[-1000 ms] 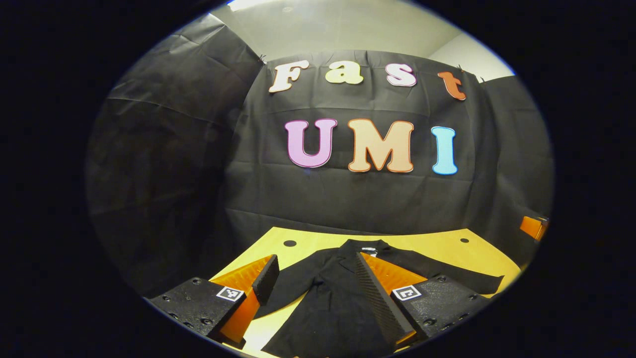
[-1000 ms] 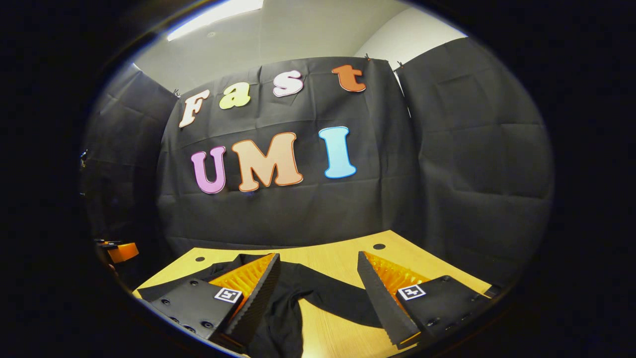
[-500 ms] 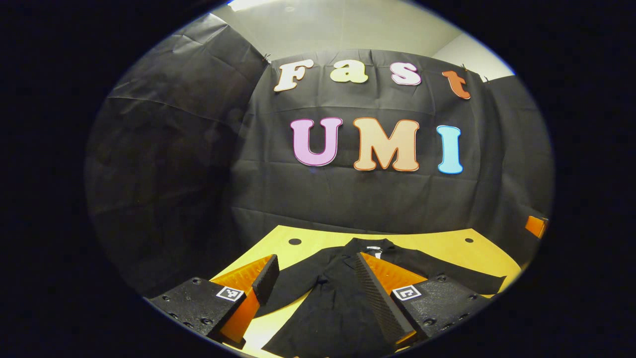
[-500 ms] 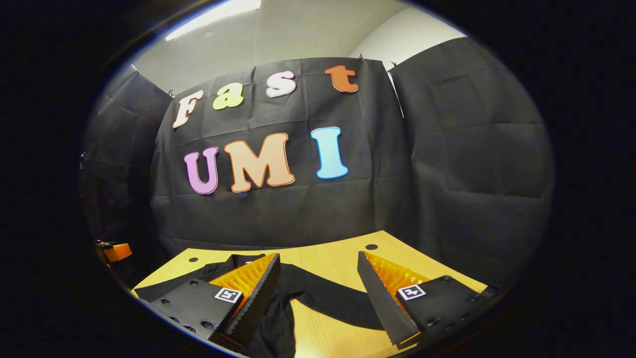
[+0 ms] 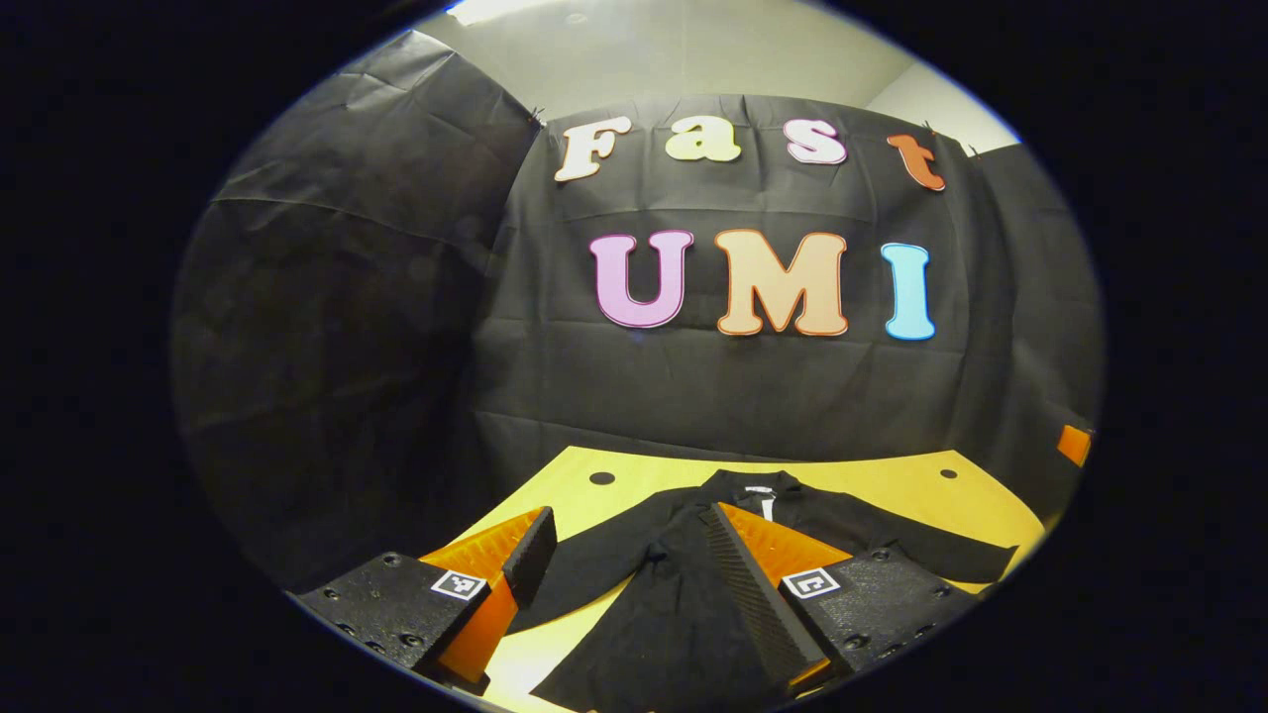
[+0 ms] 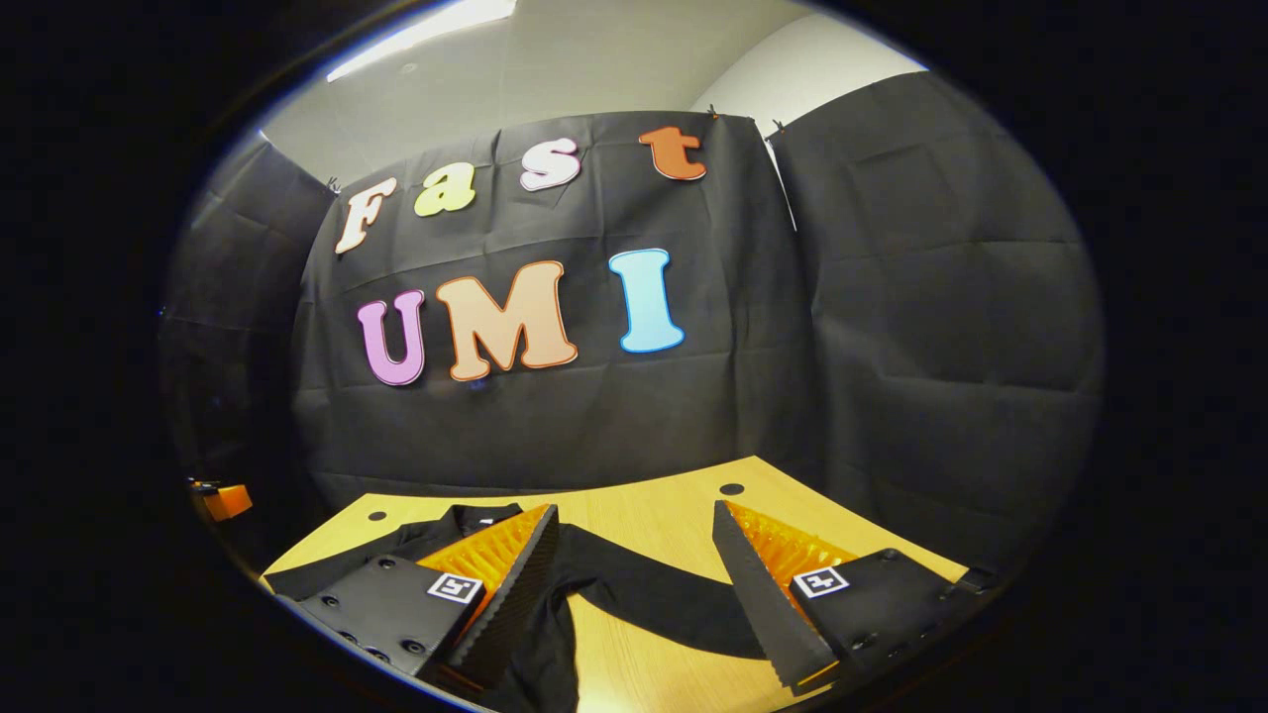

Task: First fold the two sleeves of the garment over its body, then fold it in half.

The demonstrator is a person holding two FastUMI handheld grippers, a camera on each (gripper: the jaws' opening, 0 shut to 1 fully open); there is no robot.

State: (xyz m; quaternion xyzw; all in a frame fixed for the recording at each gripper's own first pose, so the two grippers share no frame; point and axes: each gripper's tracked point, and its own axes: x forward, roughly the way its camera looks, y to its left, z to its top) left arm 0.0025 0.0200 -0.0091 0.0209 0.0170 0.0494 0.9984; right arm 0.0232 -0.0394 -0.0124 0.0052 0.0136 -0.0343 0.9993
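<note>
Two grippers, left gripper [image 5: 619, 560] and right gripper [image 6: 634, 555], hang released above a black long-sleeved cloth garment [image 5: 684, 594] spread flat on the yellow wooden table [image 5: 892, 485], neither sleeve folded yet. Over the past second both have drifted slightly, still gripping nothing, so folding has not begun. The right gripper view shows one sleeve [image 6: 664, 599] stretching away from the garment's body; the left gripper view shows its collar [image 5: 758, 485] on the far side

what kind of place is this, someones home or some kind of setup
Likely a staged recording booth, not a home. Black cloth hangs as walls on every side, a bare wooden table with small round holes stands against it, and a dark garment lies spread flat there with sleeves out.
</note>
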